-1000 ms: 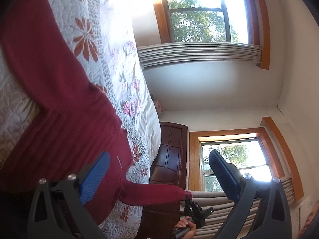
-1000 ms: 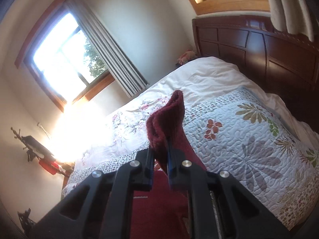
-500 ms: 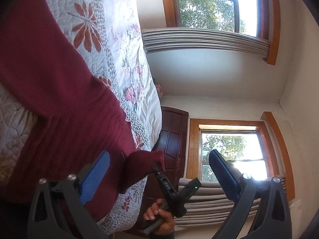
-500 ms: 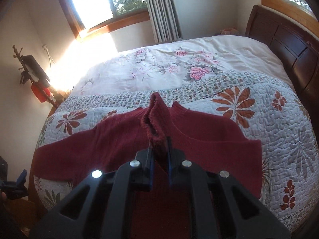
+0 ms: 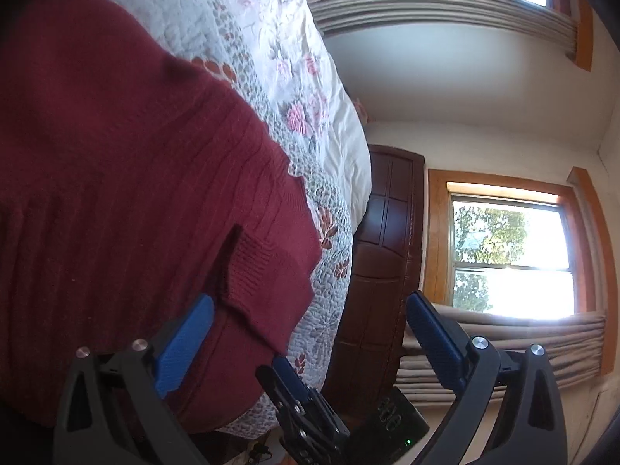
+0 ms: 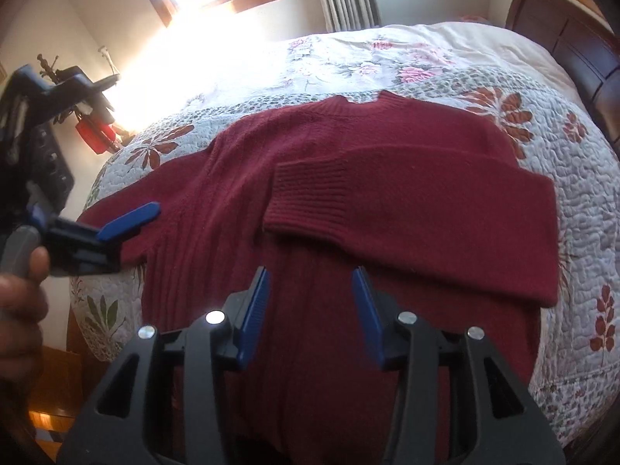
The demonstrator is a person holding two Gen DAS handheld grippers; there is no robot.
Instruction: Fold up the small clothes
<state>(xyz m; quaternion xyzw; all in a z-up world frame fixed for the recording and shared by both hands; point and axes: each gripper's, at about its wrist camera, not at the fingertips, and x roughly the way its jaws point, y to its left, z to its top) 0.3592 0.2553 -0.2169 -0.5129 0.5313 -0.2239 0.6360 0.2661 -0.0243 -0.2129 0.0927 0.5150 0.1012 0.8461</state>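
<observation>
The left gripper (image 6: 131, 219), jaws wide apart and holding nothing, hovers at the left sleeve of the dark red knitted sweater (image 6: 348, 193) on the flowered quilted bedspread (image 6: 581, 178). The right gripper (image 6: 312, 310), partly open and empty, hangs just before the folded right sleeve's ribbed cuff (image 6: 306, 197).

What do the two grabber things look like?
Both match: the left gripper and right gripper have black plastic frames with triangular cut-outs, round silver bolts, and flat blue ribbed pads on the fingers. A bare hand holds the left gripper's grey handle.
</observation>
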